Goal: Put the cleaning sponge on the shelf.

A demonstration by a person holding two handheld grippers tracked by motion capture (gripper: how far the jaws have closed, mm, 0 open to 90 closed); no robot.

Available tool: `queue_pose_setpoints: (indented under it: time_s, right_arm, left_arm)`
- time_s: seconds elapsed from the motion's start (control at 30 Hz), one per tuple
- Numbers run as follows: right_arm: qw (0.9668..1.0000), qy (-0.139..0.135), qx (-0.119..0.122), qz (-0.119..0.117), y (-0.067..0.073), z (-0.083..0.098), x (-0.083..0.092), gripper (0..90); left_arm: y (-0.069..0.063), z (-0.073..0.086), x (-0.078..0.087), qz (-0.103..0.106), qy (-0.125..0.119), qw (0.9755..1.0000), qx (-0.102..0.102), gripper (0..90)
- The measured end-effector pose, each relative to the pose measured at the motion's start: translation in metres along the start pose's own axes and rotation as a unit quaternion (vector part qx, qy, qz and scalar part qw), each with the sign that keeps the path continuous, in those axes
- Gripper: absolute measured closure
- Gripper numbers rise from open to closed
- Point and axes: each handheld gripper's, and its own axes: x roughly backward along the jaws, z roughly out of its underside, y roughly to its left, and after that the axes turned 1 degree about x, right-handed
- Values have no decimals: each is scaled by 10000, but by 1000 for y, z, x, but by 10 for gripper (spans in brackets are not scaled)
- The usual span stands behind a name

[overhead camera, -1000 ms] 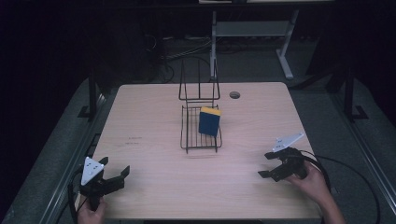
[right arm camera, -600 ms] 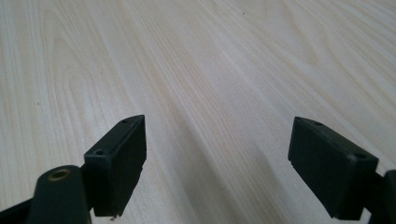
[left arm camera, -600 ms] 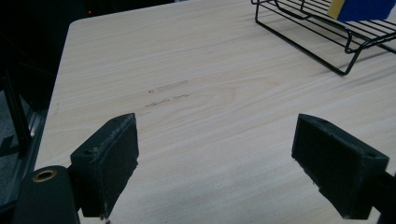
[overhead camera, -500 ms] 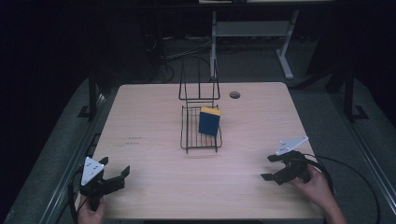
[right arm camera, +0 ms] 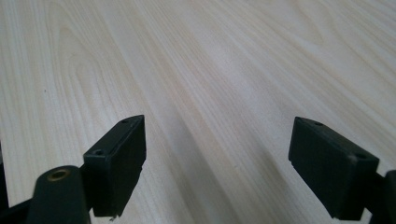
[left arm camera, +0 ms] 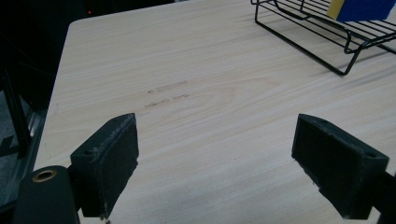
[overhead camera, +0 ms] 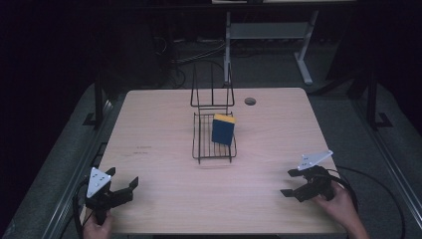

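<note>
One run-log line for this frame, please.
left gripper: open, empty | right gripper: open, empty | sponge: in wire rack, mid-table

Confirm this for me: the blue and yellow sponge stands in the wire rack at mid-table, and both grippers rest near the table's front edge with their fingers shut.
Not quite. The sponge does stand in the wire rack, and both grippers are near the front edge, but the left gripper and right gripper have their fingers open, not shut. Each gripper view shows a wide gap with bare table between them.

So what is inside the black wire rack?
A blue sponge with a yellow top stands on edge in the wire rack, at its right side. The wires and tabletop directly under the sponge are hidden.
</note>
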Motion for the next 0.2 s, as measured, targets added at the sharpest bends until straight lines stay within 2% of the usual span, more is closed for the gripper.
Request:
queue_pose_setpoints:
  time_s: [0.2]
  right_arm:
    - [10000,-14,2,8,4,3,1,185]
  left_arm:
    - [0,0,0,4,0,10000,-18,141]
